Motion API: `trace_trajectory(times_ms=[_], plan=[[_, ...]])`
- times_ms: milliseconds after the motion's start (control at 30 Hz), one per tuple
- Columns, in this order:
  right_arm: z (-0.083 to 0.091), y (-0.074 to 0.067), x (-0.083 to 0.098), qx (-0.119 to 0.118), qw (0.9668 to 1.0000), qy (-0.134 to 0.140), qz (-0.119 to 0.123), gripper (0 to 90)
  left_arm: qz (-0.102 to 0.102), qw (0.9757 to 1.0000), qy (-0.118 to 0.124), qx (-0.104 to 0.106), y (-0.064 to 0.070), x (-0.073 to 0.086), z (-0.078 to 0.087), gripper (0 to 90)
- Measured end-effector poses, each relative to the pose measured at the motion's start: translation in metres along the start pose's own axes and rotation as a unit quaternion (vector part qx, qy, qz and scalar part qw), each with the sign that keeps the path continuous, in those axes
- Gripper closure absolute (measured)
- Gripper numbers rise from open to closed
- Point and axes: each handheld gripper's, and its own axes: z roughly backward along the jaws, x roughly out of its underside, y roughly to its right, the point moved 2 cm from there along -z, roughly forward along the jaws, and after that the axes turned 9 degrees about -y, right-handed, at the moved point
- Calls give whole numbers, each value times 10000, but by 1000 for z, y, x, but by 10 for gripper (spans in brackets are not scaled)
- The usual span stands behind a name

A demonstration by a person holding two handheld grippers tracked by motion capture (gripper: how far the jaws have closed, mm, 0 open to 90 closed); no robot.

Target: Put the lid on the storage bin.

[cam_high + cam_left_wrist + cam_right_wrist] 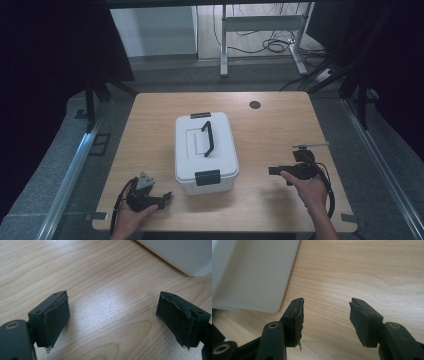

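Both claws gape wide and empty over the counter, either side of the white box. The right claw should square up to the near latch before closing; the left claw can brace the box.

White box, black handle

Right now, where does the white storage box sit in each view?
High view: the white storage box stands mid-table, between the grippers.
Left gripper view: its rounded corner is at top right.
Right gripper view: its side is at upper left.
Shared landmark: the wooden table.
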Motion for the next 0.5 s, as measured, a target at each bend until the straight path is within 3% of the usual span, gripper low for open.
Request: trace_trajectory(times_ms=[100, 500], plan=[[-6, 1, 2, 15, 9999, -121, -31, 450, -2, 10000, -5, -1, 0, 0, 0, 117], [-11, 4, 6, -25, 9999, -144, -57, 430, -3, 10000, -7, -1, 0, 0, 0, 117]])
